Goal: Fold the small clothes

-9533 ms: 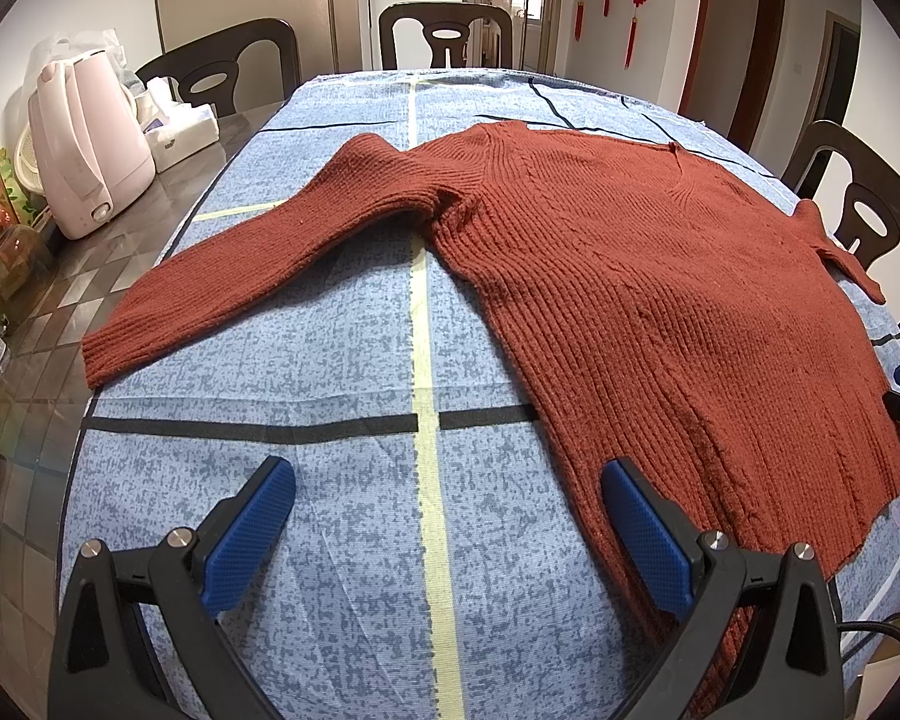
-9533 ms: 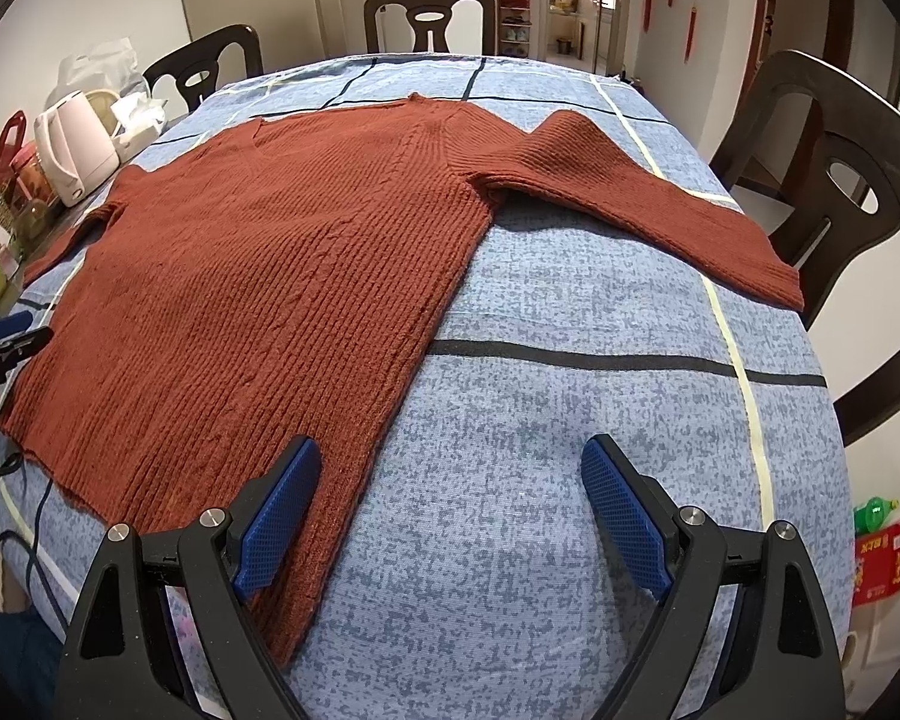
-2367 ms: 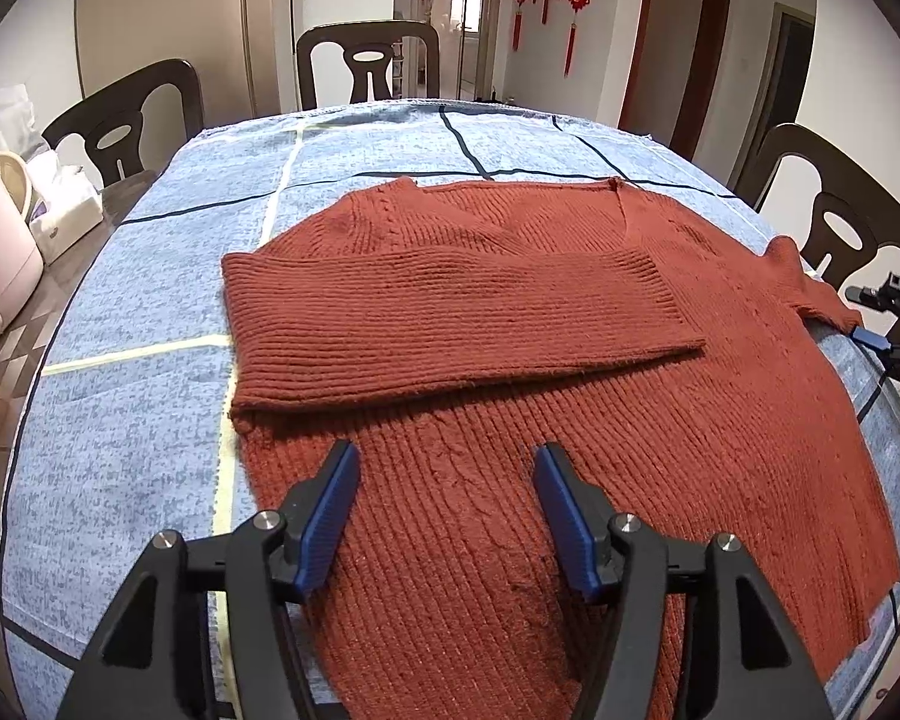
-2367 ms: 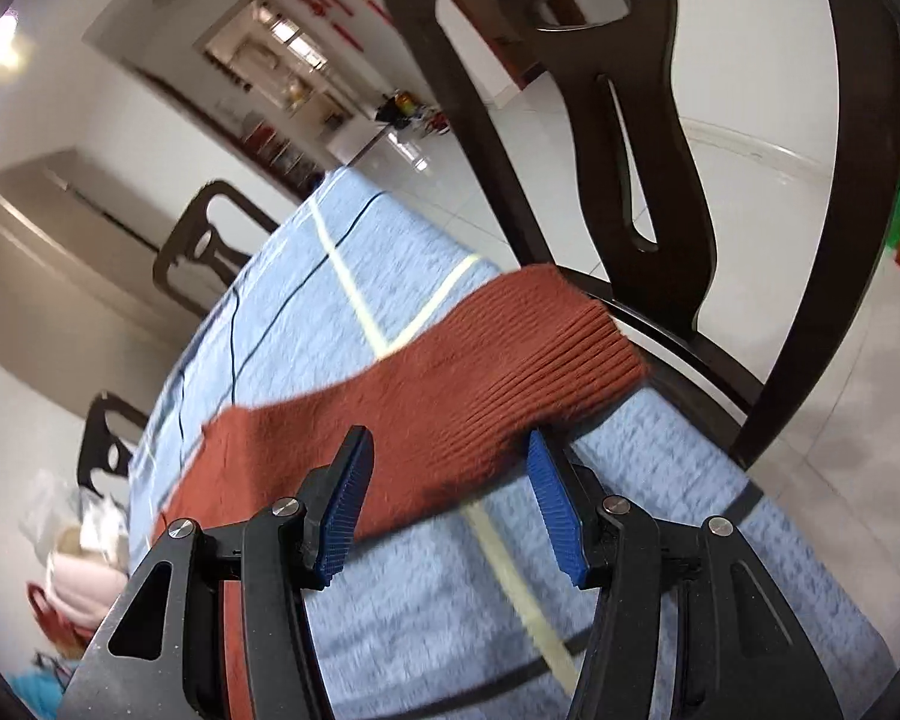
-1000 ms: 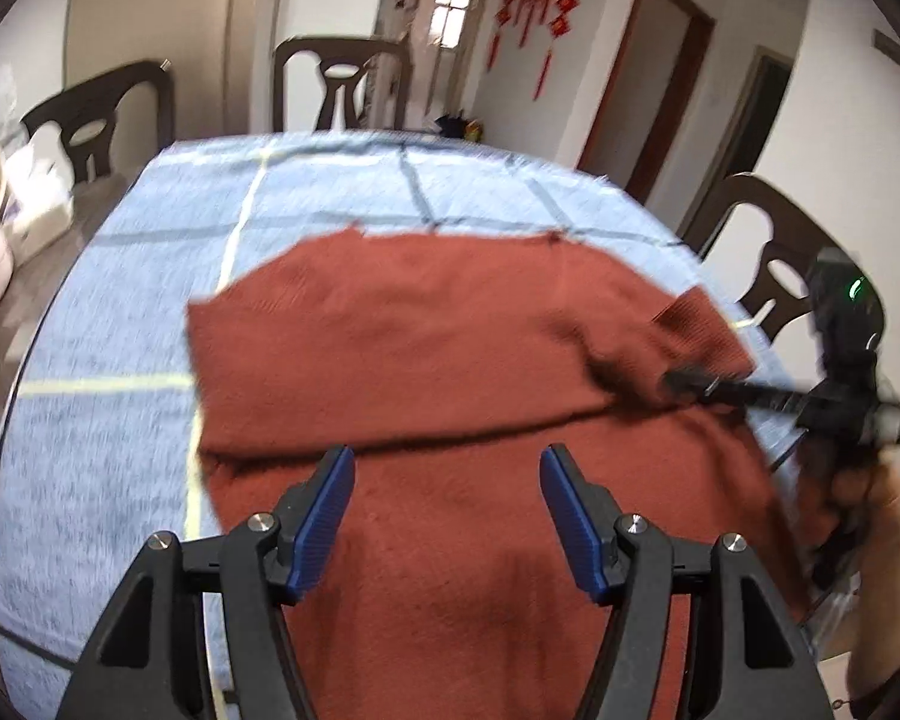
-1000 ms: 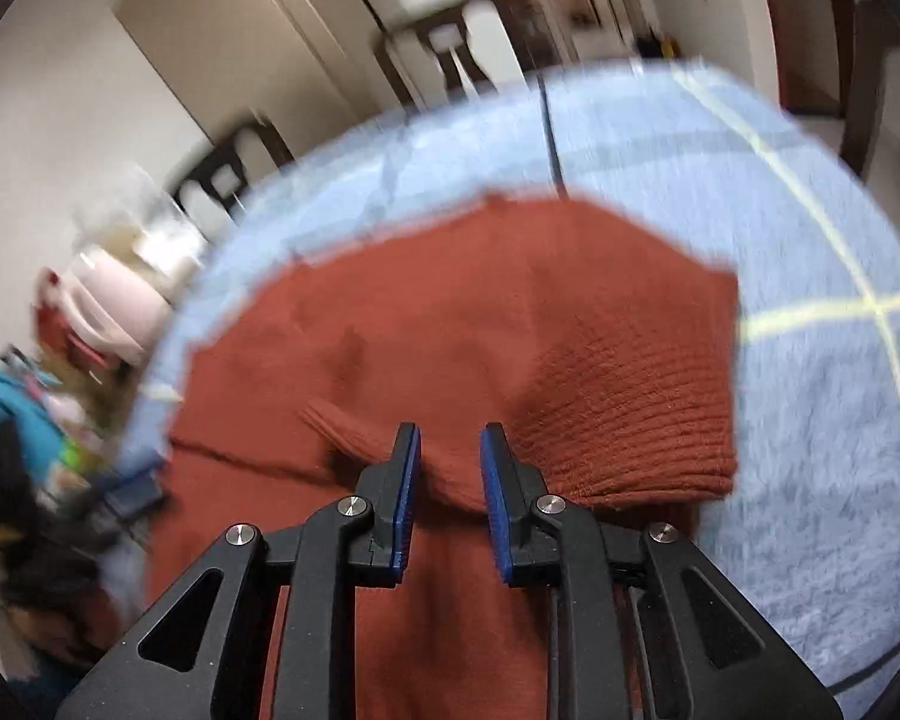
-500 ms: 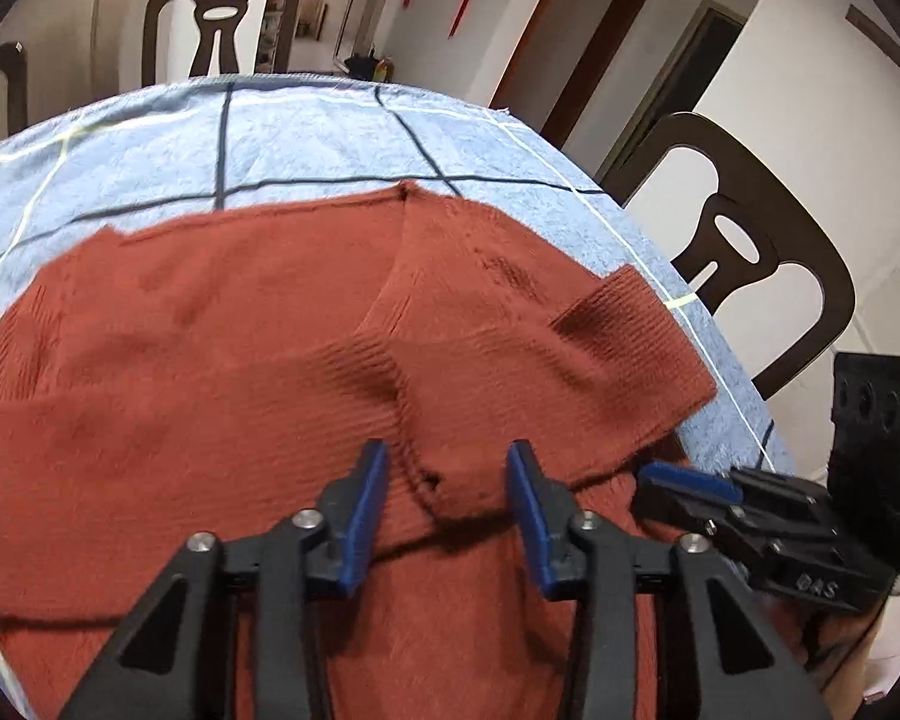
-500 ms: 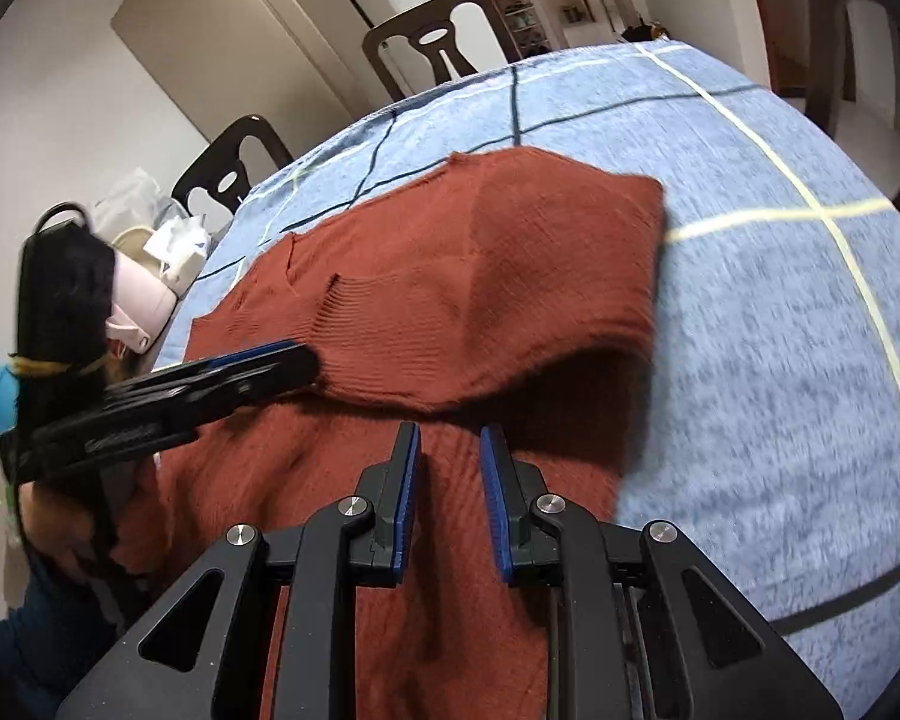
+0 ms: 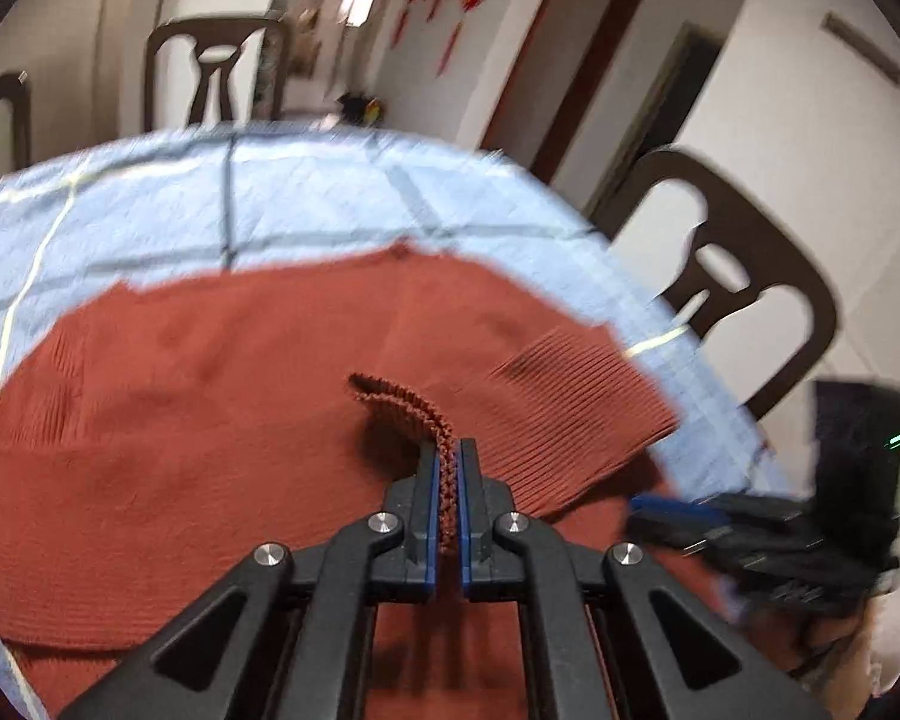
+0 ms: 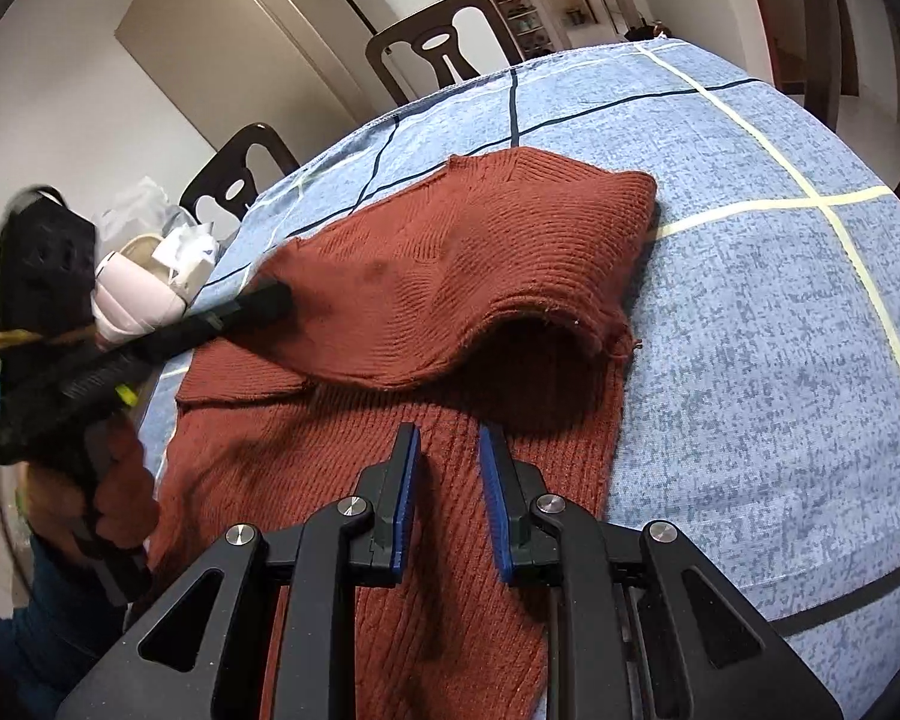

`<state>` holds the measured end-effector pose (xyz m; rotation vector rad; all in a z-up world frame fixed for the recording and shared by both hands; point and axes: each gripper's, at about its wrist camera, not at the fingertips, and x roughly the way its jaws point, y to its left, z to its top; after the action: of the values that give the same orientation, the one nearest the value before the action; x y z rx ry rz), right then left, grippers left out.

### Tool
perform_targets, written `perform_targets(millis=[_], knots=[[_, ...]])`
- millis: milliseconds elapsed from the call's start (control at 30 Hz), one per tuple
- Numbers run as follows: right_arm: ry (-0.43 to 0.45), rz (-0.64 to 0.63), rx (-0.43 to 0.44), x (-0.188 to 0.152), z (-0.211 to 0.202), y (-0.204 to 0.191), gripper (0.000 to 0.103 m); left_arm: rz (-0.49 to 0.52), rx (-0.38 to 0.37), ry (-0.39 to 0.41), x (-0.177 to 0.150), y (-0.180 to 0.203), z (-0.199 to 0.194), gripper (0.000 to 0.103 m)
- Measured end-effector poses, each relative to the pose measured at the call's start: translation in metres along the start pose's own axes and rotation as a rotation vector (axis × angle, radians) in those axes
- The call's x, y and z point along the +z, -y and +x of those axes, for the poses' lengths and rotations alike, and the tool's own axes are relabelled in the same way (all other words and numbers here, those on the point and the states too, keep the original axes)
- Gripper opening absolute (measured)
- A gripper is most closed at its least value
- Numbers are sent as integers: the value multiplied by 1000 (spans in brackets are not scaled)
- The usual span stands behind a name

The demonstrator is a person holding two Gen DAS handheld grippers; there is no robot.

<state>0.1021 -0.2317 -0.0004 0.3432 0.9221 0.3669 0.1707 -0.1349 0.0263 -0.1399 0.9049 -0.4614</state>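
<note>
A rust-red knit sweater (image 9: 168, 420) lies on the blue tablecloth (image 9: 306, 192), both sleeves folded across its body. My left gripper (image 9: 447, 468) is shut on the ribbed cuff (image 9: 414, 411) of the right sleeve and holds it a little above the sweater. In the right wrist view the left gripper (image 10: 270, 300) pinches that sleeve (image 10: 450, 276), which arches over the body. My right gripper (image 10: 447, 450) is slightly open and empty, just above the sweater's lower body (image 10: 438, 630). It also shows in the left wrist view (image 9: 678, 510), low at the right.
Dark wooden chairs (image 9: 732, 288) stand around the table, one at the far end (image 10: 444, 54). A pink kettle (image 10: 135, 294) and white bags sit at the table's left edge. The cloth has dark and pale yellow grid lines (image 10: 822, 204).
My left gripper has closed on the sleeve cuff, which the right gripper had carried over the body, and lifts it. My right gripper has opened a little and stays low over the hem.
</note>
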Motion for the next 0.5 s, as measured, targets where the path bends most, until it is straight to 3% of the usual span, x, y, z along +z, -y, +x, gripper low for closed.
perform_targets(millis=[300,367,433,500], knots=[[146,21,-26,29,-25,3,21,-26,43,34,-6,-19,-12,7],[124,24,-62,32,-15,9,21,-34,56,31,-7,-23,-11,7],[17,46,-92,32,10,17,21,-46,52,30,-9,-25,-14,7],[14,14,-76,29,10,10,19,-43,48,42,-9,-25,-20,7]])
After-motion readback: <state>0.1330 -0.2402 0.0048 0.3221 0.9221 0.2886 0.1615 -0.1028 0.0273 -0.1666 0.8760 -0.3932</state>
